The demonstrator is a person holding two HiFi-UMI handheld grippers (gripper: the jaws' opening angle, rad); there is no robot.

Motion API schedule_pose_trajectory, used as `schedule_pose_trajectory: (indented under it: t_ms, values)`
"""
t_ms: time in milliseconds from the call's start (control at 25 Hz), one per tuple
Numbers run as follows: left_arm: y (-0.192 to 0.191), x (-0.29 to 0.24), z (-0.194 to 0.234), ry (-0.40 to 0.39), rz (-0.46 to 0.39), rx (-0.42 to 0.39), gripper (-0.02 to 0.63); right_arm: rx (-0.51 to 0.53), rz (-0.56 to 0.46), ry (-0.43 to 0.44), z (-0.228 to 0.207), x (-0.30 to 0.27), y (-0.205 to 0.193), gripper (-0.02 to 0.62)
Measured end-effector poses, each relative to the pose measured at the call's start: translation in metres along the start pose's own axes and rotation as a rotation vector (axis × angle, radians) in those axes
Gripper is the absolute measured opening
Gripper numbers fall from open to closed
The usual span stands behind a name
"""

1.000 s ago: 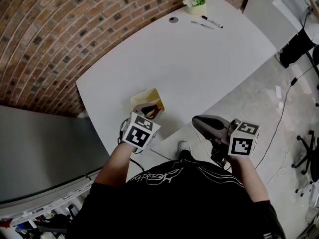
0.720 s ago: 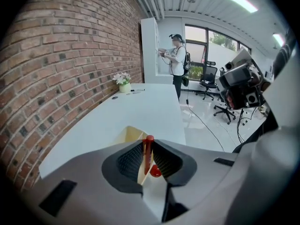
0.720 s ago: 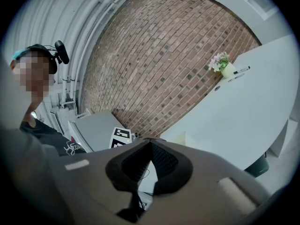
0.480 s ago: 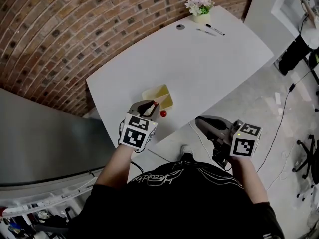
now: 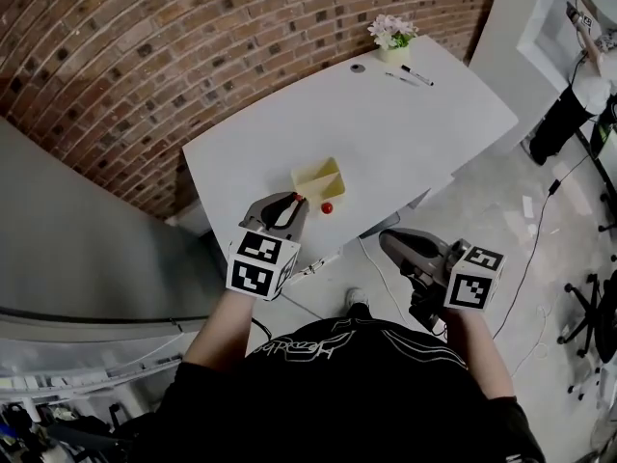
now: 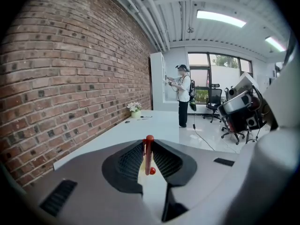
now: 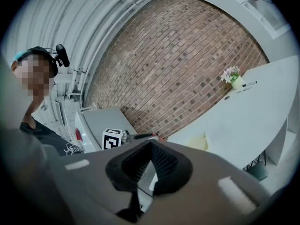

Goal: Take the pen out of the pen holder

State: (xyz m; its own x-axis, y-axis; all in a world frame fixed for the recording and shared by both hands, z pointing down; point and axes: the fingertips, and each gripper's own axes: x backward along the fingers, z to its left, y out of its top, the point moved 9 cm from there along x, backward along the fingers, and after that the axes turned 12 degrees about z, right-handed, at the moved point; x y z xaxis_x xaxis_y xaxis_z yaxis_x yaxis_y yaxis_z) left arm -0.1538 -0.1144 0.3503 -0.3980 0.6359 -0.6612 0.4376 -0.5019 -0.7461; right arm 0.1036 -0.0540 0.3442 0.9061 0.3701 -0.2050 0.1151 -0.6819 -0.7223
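Note:
A yellow pen holder (image 5: 318, 175) stands near the front edge of the white table (image 5: 386, 123). My left gripper (image 5: 294, 201) hangs in front of and above it, shut on a red pen (image 5: 300, 199). In the left gripper view the pen (image 6: 148, 153) stands upright between the pads of that gripper (image 6: 148, 146), clear of the holder, with a small red ball (image 6: 152, 171) at its lower end. My right gripper (image 5: 386, 239) is off the table's front edge over the floor, its jaws together and empty (image 7: 150, 144). The holder (image 7: 199, 142) also shows in the right gripper view.
At the table's far end are a small flower pot (image 5: 393, 35), a black marker (image 5: 416, 68), a thin pen (image 5: 397, 77) and a small round object (image 5: 358, 68). A brick wall (image 5: 145, 56) runs behind the table, with a grey cabinet (image 5: 77, 249) to the left. A person (image 6: 183, 100) stands far off.
The left gripper has risen with the red pen, which has come up out of the yellow holder, and the red ball has come into sight. Both grippers have drawn back from the table.

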Motion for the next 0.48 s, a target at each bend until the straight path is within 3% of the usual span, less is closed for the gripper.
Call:
schedule_pose_trajectory:
  t_ms: [280,480]
  values:
    - [-0.014,0.058,-0.01,-0.044,-0.09,0.053,0.071,0.058,0.001,-0.002,0.044,0.0,-0.014,0.002]
    - [-0.032,0.093,-0.016,-0.119,-0.145,0.135,0.071,0.101,-0.001,-0.01,0.077,0.004,-0.024,0.002]
